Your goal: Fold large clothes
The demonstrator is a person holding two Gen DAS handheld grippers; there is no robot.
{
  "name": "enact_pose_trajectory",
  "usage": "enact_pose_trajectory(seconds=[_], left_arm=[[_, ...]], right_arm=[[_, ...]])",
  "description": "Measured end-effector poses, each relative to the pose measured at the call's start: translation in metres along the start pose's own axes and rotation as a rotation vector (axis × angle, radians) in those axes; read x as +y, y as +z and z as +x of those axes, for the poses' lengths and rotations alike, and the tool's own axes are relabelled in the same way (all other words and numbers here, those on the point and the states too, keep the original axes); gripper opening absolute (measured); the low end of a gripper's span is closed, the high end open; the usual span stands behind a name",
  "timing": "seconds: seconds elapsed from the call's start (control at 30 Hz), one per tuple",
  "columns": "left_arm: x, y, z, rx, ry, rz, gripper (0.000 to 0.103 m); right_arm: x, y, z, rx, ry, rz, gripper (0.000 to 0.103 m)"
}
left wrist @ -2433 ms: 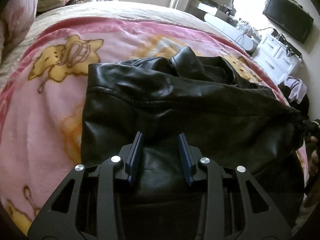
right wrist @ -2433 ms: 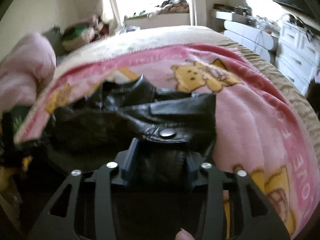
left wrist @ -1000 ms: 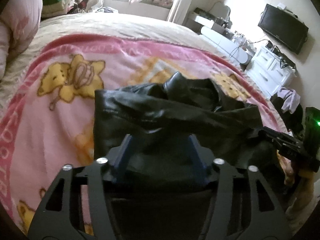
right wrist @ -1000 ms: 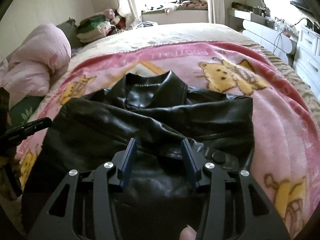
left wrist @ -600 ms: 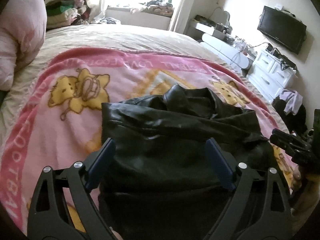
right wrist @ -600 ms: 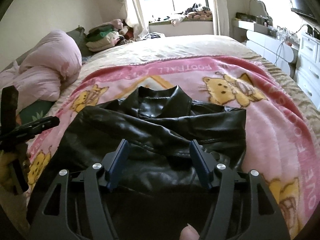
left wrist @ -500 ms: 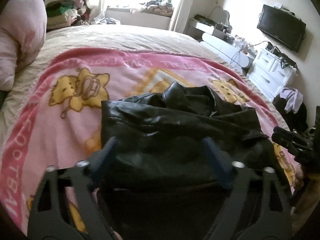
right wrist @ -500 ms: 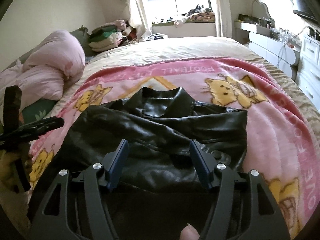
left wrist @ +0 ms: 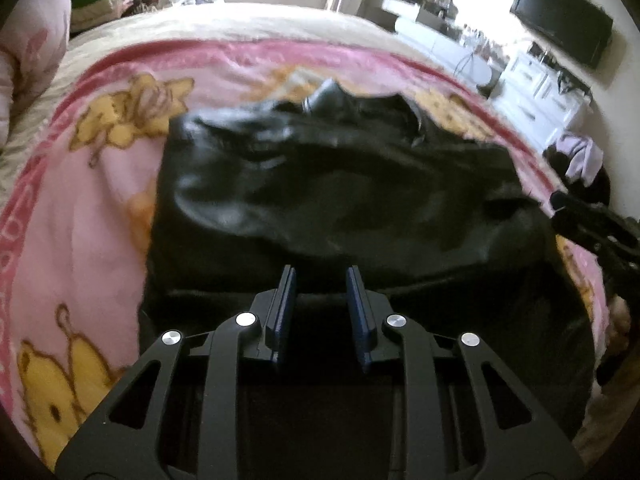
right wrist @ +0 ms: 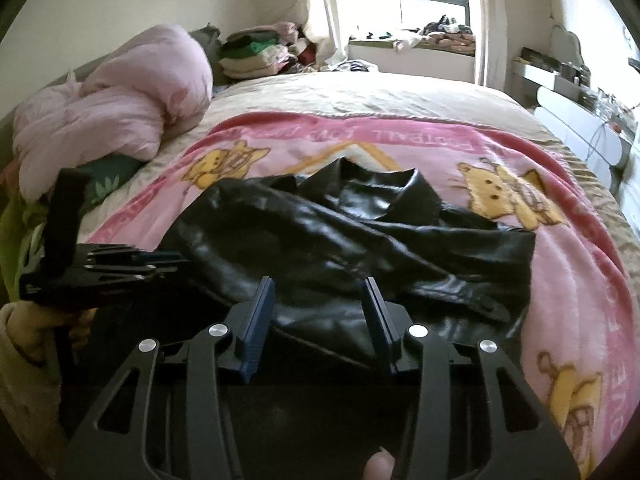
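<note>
Black glossy leather jacket (right wrist: 352,240) lies half-folded on the pink cartoon-bear blanket (right wrist: 568,272); left gripper (left wrist: 321,280) and right gripper (right wrist: 320,292) are closing over its near hem, nothing gripped yet; next, pinch and lift the hem

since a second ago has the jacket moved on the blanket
Cannot tell. The jacket lies spread on the pink blanket with its collar between the same two yellow cartoon animals as before; any apparent shift may come from the cameras moving.

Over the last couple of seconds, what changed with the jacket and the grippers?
Both grippers let go of the jacket and spread wide. Now the left gripper and right gripper are closing again over its near edge, not yet pinching. The jacket stays folded on the pink blanket.
</note>
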State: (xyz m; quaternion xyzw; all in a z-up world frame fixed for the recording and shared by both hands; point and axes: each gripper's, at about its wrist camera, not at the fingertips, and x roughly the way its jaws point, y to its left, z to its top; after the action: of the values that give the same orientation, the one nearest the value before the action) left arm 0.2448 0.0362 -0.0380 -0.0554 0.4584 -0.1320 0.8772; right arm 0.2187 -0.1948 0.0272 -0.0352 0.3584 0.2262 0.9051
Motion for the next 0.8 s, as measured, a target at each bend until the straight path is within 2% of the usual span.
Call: enact_pose_trajectory(seconds=[0.17, 0.37, 0.5, 0.67, 0.8], left_arm=[[-0.004, -0.007, 0.012, 0.020, 0.035, 0.026, 0.019], [-0.004, -0.008, 0.013, 0.023, 0.040, 0.027, 0.019], [-0.005, -0.008, 0.013, 0.021, 0.035, 0.028, 0.019], [-0.008, -0.006, 0.011, 0.021, 0.043, 0.037, 0.019], [-0.010, -0.005, 0.008, 0.022, 0.043, 0.038, 0.019]], right_arm=[[0.003, -0.010, 0.012, 0.045, -0.019, -0.021, 0.044], [-0.008, -0.023, 0.027, 0.100, -0.072, -0.007, 0.044], [-0.028, -0.040, 0.052, 0.202, -0.140, 0.030, 0.038], [-0.047, -0.049, 0.061, 0.227, -0.080, 0.142, 0.037], [-0.042, -0.042, 0.049, 0.194, -0.072, 0.139, 0.046]])
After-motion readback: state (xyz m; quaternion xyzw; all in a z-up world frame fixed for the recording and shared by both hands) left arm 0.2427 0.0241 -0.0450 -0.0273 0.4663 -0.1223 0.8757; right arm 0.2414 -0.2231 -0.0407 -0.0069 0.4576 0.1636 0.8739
